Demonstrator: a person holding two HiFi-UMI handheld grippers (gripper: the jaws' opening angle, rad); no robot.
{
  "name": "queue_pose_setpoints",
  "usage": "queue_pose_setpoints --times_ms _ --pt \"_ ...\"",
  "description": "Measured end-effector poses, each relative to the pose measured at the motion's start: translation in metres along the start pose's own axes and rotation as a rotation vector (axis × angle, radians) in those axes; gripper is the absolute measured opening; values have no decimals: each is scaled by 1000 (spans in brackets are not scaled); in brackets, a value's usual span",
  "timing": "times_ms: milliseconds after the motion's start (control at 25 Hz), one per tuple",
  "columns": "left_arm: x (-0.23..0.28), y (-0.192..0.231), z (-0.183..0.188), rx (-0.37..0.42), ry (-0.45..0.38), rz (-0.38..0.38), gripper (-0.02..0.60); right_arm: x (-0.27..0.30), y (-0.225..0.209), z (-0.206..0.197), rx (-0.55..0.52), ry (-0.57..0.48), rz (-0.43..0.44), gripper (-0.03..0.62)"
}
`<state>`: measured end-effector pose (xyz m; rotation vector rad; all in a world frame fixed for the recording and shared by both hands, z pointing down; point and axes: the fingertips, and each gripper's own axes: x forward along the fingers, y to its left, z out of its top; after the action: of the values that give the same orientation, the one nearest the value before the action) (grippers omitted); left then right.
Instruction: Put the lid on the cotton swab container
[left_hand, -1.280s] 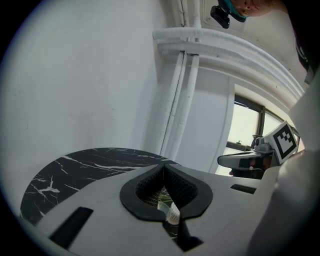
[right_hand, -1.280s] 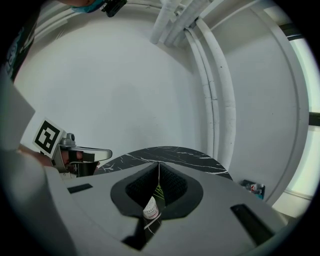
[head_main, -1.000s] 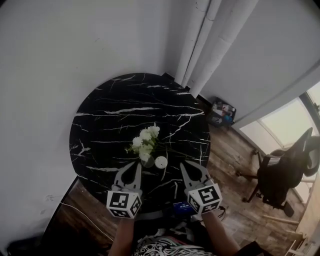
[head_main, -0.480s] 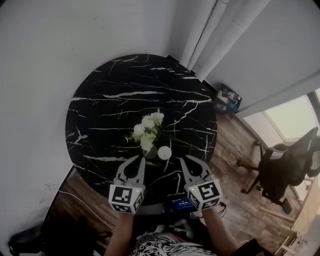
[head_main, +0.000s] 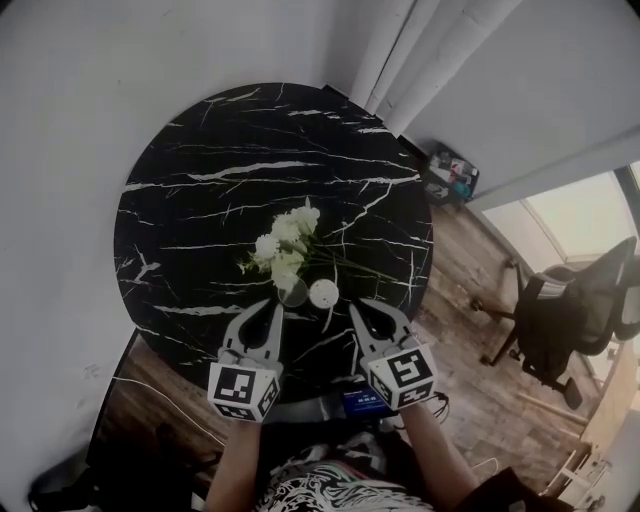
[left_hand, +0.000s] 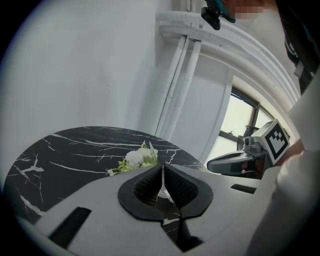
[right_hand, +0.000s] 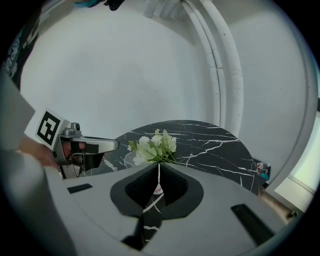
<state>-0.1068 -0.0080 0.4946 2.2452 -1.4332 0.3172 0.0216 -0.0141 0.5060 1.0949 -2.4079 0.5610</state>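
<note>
A small round white cotton swab container (head_main: 323, 293) stands near the front of the black marble table (head_main: 200, 200). Just left of it lies a clear round lid (head_main: 293, 292), beside a bunch of white flowers (head_main: 283, 245). My left gripper (head_main: 274, 308) hovers just short of the lid, shut and holding nothing. My right gripper (head_main: 352, 308) hangs a little right of the container, also shut and empty. In the left gripper view the jaws (left_hand: 162, 171) meet in front of the flowers (left_hand: 137, 157). In the right gripper view the shut jaws (right_hand: 159, 168) point at the flowers (right_hand: 155, 144) and the clear lid (right_hand: 129, 159).
White pipes (head_main: 395, 60) run down the wall corner behind the table. A dark office chair (head_main: 570, 310) stands on the wooden floor at the right. A small box of items (head_main: 450, 175) sits on the floor by the wall.
The head view has shifted, so the table sits higher and further left in it. Both grippers stay shut at the table's front edge, near the lid and container.
</note>
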Motion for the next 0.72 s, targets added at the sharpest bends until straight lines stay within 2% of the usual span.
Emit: queue_pose_setpoints --times_ms 160,360,480,720 --pt "8 -1 -7 -9 22 -20 17 6 -1 -7 9 21 -7 19" --pt "13 -1 -13 -5 38 -25 21 12 5 -9 -55 44 -9 20" --pt "16 2 -15 -14 49 -21 68 17 6 -11 -55 52 0 20" --pt "22 6 -25 -39 82 -29 94 25 6 -17 -70 76 5 20"
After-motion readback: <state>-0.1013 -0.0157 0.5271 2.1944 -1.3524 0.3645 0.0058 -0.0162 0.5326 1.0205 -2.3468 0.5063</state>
